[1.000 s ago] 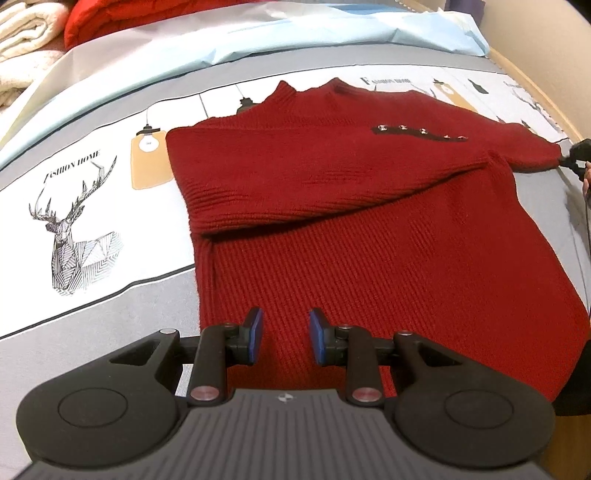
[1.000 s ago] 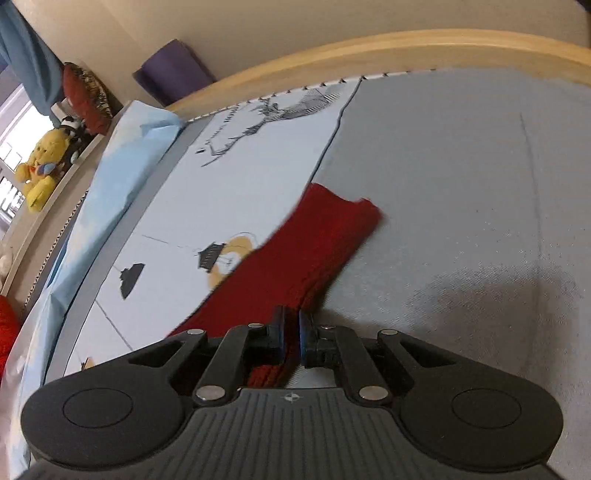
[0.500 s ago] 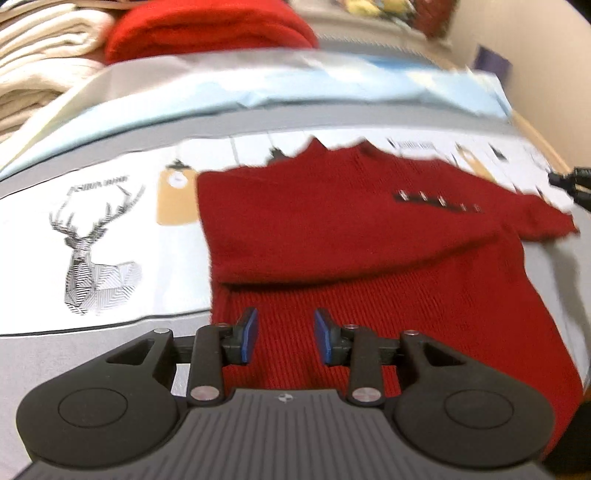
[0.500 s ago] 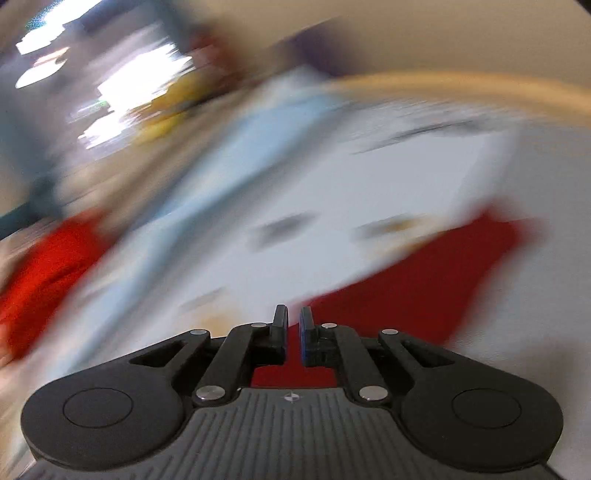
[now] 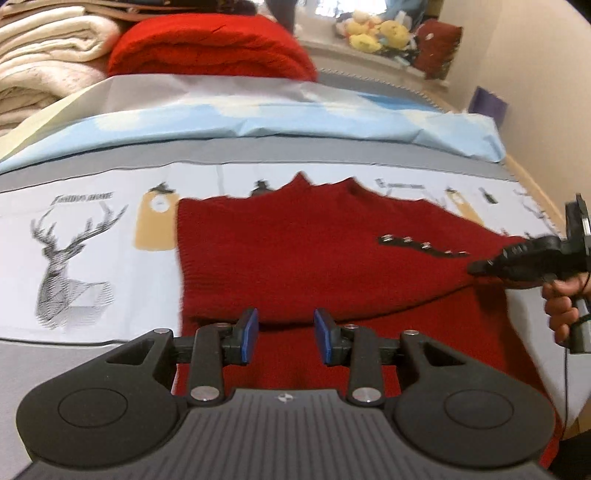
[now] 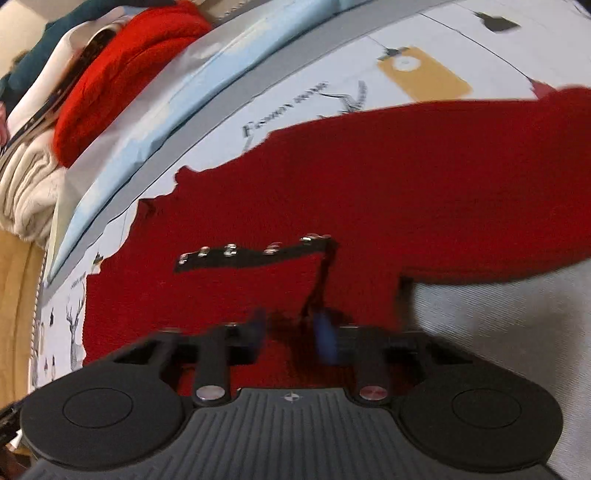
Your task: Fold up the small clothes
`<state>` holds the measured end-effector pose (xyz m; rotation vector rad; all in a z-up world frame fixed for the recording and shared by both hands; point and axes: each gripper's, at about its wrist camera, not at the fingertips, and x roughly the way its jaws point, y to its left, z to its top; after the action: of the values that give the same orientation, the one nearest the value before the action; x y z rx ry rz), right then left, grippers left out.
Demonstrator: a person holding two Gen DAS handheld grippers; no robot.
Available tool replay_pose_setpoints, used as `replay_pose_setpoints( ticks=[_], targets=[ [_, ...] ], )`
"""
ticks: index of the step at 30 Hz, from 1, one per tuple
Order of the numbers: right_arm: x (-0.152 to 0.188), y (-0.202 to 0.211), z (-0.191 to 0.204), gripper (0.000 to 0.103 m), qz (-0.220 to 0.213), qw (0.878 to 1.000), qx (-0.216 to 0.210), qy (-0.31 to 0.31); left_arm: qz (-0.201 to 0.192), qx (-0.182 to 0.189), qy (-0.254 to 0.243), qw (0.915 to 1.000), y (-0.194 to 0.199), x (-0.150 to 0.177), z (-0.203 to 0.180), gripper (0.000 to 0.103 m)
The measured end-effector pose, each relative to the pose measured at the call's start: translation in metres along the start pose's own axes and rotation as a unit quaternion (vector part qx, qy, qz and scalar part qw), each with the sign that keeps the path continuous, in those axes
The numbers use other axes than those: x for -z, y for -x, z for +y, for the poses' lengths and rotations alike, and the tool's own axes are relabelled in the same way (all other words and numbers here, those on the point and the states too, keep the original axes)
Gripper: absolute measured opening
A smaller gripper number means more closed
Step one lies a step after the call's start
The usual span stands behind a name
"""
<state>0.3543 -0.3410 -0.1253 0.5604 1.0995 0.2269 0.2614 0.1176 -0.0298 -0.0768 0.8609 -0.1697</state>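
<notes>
Across the bed (image 5: 92, 354), on its grey and white printed cover, the dark red sweater (image 5: 295, 258) lay flat, with one sleeve folded over its chest and a black strip of metal snaps (image 5: 421, 245) showing near the right shoulder. My left hand-held gripper (image 5: 283, 336) hung over the lower half of the sweater with its blue pads (image 5: 249, 334) parted and nothing between them; they pressed on no cloth. My right hand-held gripper (image 5: 476, 266) reached in from the right, its tip over the sweater just beside the snap strip, with my hand (image 5: 565, 299) on its handle. From its own blurred view, its fingers (image 6: 325, 336) stood apart over the red knit, so I read it as released, gripping nothing. Beyond the sweater lay a pale blue sheet (image 5: 295, 118), a folded bright red knit (image 5: 210, 48) and cream blankets (image 5: 44, 55). Yellow plush toys (image 5: 373, 33) sat on the far ledge.
</notes>
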Motion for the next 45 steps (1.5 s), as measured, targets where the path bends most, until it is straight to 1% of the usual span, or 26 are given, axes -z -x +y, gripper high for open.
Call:
replay_pose_setpoints(
  ticks=[2, 5, 7, 8, 11, 13, 15, 16, 17, 22, 25, 27, 28, 29, 31, 32, 33, 34, 35, 36, 37, 38, 39, 41, 42, 45],
  targets=[
    [-0.005, 0.008, 0.017, 0.009, -0.026, 1.0, -0.008, 0.009, -0.009, 0.019, -0.003, 0.9998, 0.0, -0.002, -0.01, 0.037],
    [-0.012, 0.043, 0.065, 0.009, -0.066, 0.994, -0.069, 0.049, -0.024, 0.046, -0.016, 0.9985, -0.001, -0.006, -0.025, 0.039],
    [-0.01, 0.072, 0.107, 0.009, -0.087, 0.985, -0.112, 0.094, -0.045, 0.065, -0.026, 0.9966, 0.001, -0.01, -0.038, 0.045],
    [-0.006, 0.084, 0.122, 0.009, -0.092, 0.981, -0.132, 0.105, -0.057, 0.073, -0.029, 0.9952, 0.003, -0.013, -0.045, 0.048],
    [0.011, 0.103, 0.157, 0.009, -0.097, 0.972, -0.178, 0.118, -0.086, 0.088, -0.033, 0.9919, 0.005, -0.015, -0.061, 0.049],
    [0.024, 0.101, 0.166, 0.009, -0.09, 0.969, -0.197, 0.119, -0.101, 0.087, -0.039, 0.9903, 0.005, -0.016, -0.07, 0.049],
    [0.031, 0.094, 0.17, 0.009, -0.08, 0.969, -0.201, 0.122, -0.108, 0.079, -0.051, 0.9897, 0.003, -0.015, -0.079, 0.048],
    [0.033, 0.091, 0.173, 0.009, -0.071, 0.969, -0.204, 0.12, -0.11, 0.074, -0.059, 0.9894, 0.001, -0.014, -0.082, 0.045],
    [0.033, 0.089, 0.174, 0.009, -0.061, 0.968, -0.215, 0.117, -0.113, 0.071, -0.066, 0.9889, -0.001, -0.015, -0.083, 0.034],
    [0.035, 0.093, 0.175, 0.009, -0.04, 0.957, -0.252, 0.134, -0.116, 0.074, -0.089, 0.9865, -0.007, -0.017, -0.079, 0.01],
    [0.034, 0.091, 0.173, 0.009, -0.032, 0.958, -0.251, 0.136, -0.109, 0.055, -0.09, 0.9884, -0.007, -0.021, -0.069, 0.009],
    [0.033, 0.089, 0.173, 0.012, -0.027, 0.96, -0.241, 0.139, -0.102, 0.028, -0.08, 0.9911, -0.007, -0.026, -0.053, 0.009],
    [0.032, 0.088, 0.171, 0.018, -0.03, 0.962, -0.234, 0.135, -0.097, 0.01, -0.069, 0.9928, -0.006, -0.029, -0.041, 0.009],
    [0.03, 0.088, 0.168, 0.031, -0.037, 0.964, -0.227, 0.13, -0.09, -0.014, -0.052, 0.9945, -0.006, -0.033, -0.023, 0.008],
    [0.026, 0.089, 0.159, 0.049, -0.056, 0.972, -0.194, 0.12, -0.07, -0.072, 0.01, 0.9949, -0.002, -0.039, 0.029, 0.008],
    [0.022, 0.09, 0.152, 0.049, -0.063, 0.977, -0.172, 0.11, -0.06, -0.115, 0.054, 0.99, 0.002, -0.04, 0.065, 0.008],
    [0.019, 0.09, 0.143, 0.049, -0.064, 0.981, -0.157, 0.097, -0.056, -0.168, 0.093, 0.9797, 0.009, -0.039, 0.099, 0.008],
    [0.014, 0.089, 0.132, 0.049, -0.063, 0.985, -0.141, 0.078, -0.056, -0.228, 0.121, 0.9645, 0.017, -0.038, 0.126, 0.009],
    [0.011, 0.089, 0.123, 0.049, -0.064, 0.988, -0.124, 0.064, -0.055, -0.325, 0.137, 0.9341, 0.027, -0.034, 0.156, 0.009],
    [0.008, 0.089, 0.114, 0.049, -0.068, 0.991, -0.106, 0.05, -0.056, -0.41, 0.13, 0.9009, 0.037, -0.03, 0.174, 0.01],
    [0.006, 0.09, 0.104, 0.049, -0.071, 0.993, -0.089, 0.038, -0.063, -0.453, 0.121, 0.8808, 0.045, -0.027, 0.185, 0.01],
    [0.004, 0.092, 0.095, 0.049, -0.073, 0.994, -0.075, 0.028, -0.074, -0.46, 0.123, 0.8764, 0.055, -0.024, 0.195, 0.012],
    [0.003, 0.092, 0.087, 0.049, -0.074, 0.995, -0.063, 0.018, -0.084, -0.44, 0.14, 0.8832, 0.064, -0.02, 0.203, 0.014],
    [0.004, 0.094, 0.068, 0.049, -0.074, 0.997, -0.036, 0.0, -0.079, -0.372, 0.174, 0.9083, 0.069, -0.014, 0.21, 0.016],
    [0.005, 0.095, 0.061, 0.049, -0.073, 0.997, -0.025, -0.004, -0.07, -0.344, 0.174, 0.9201, 0.067, -0.011, 0.208, 0.016],
    [0.01, 0.095, 0.038, 0.049, -0.068, 0.997, 0.022, -0.013, -0.038, -0.284, 0.143, 0.9474, 0.05, -0.009, 0.192, 0.02]
  ],
)
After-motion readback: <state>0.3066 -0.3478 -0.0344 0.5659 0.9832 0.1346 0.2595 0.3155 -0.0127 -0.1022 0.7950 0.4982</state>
